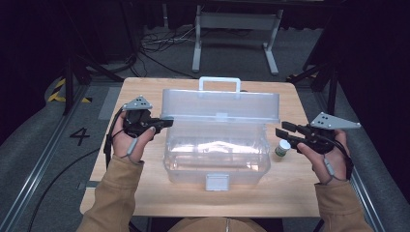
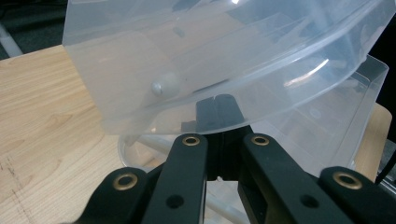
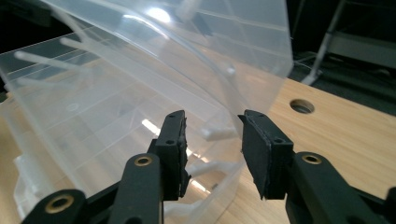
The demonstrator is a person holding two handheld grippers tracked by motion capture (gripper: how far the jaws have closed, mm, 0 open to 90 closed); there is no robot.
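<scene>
From the high view I see a small white-capped bottle (image 1: 282,148) at right, beside my translucent plastic box (image 1: 217,162) mid-frame on the wooden table (image 1: 145,193). Left tool (image 1: 164,123) clamps its lid (image 2: 196,56); right tool (image 3: 212,140) gapes apart.

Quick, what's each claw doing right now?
Left gripper: shut on the lid edge of the clear box.
Right gripper: open, holding nothing.

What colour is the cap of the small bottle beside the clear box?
White, on a green-labelled small bottle; the high view shows it best.
</scene>
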